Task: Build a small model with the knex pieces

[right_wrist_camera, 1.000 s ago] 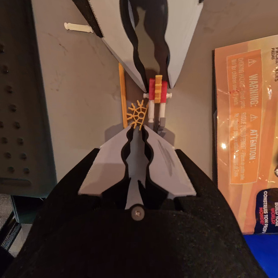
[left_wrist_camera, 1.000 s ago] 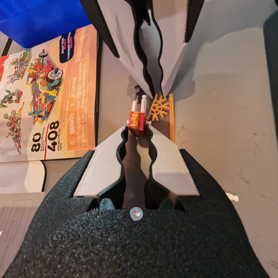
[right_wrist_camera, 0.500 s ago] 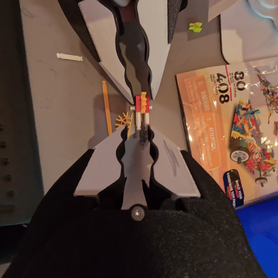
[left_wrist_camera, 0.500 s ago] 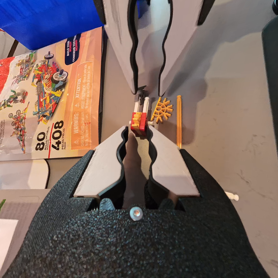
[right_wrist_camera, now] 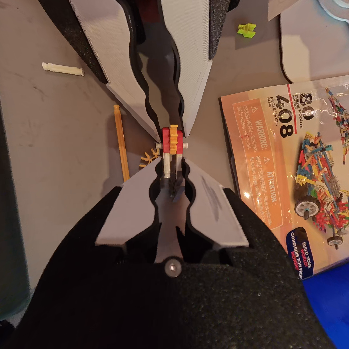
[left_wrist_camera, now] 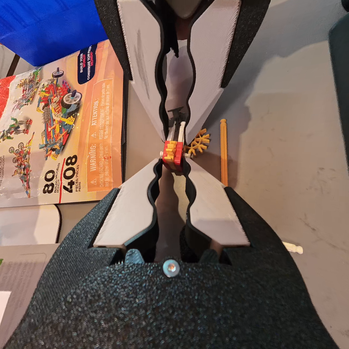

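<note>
Assembly: small toy build [left_wrist_camera: 173, 151] at frame centre in both views; 2 red blocks with a yellow gear between them, a white axle through the side, 2 white rods running from the blocks to a black connector [left_wrist_camera: 177, 113].
Where it is: held above the grey table [left_wrist_camera: 283, 170], between the tips of the 2 grippers, which face each other tip to tip.
Left gripper [left_wrist_camera: 172, 164]: comes in from the bottom of the left view; jaws pinch the red blocks from both sides, tips touching them.
Right gripper [right_wrist_camera: 171, 162]: comes in from the bottom of the right view; jaws sit narrowly spread around the white rods and black connector; whether the pads press on them I cannot tell. The right finger [right_wrist_camera: 207, 198] has grey smudges.
Snowflake piece [left_wrist_camera: 197, 144]: yellow, flat on the table just right of the assembly in the left view, partly hidden by a gripper tip.
Orange rod [left_wrist_camera: 223, 151]: long, lying on the table just beyond the snowflake piece, right of centre in the left view.
White rod [right_wrist_camera: 63, 69]: loose on the table, upper left of the right view, well apart from the assembly.
Green piece [right_wrist_camera: 245, 30]: small, top right of the right view, near a pale board edge.
Booklet [left_wrist_camera: 62, 132]: printed, glossy, orange and white with pictures of models, left side of the left view, flat on the table.
Blue box [left_wrist_camera: 47, 28]: upper left of the left view, touching the booklet's far edge.
Dark case [right_wrist_camera: 11, 188]: along the left edge of the right view.
</note>
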Tool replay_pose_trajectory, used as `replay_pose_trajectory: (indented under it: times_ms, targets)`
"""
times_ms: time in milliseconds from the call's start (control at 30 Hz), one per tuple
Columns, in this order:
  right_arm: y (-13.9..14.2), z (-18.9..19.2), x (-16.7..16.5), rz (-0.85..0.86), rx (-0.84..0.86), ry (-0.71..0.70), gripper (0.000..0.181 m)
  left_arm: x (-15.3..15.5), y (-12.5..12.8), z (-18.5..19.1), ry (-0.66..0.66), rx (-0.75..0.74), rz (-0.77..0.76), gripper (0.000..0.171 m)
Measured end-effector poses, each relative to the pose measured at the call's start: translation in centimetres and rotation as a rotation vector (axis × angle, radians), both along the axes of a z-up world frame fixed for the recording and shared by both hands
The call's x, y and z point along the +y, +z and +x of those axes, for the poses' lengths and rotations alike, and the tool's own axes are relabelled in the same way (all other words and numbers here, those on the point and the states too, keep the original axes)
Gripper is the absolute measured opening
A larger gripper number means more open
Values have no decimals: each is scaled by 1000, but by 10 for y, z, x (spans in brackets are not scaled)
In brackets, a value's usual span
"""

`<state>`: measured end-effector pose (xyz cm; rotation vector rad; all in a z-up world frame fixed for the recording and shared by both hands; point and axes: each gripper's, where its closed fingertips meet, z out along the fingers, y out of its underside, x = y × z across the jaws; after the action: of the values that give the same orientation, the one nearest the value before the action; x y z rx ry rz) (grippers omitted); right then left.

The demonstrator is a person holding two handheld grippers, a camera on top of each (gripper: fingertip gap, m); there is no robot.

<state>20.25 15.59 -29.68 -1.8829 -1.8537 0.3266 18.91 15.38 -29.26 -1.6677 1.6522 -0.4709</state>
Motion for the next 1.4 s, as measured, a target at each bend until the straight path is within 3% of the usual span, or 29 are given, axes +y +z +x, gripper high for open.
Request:
replay_pose_trajectory:
  times_ms: [267, 967, 1233, 1400]
  targets:
    - [9, 6, 1, 13, 7, -15, 18, 1, 9, 7, -19, -13, 13, 20]
    - [0, 8, 1, 48, -43, -22, 17, 2, 1, 8, -49, 27, 22, 20]
    - [13, 17, -1, 62, -10, -71, 18, 1, 13, 18, -81, 14, 29, 19]
    - [-3, 21, -6, 48, -48, -86, 17, -4, -1, 21, -111, 42, 2, 20]
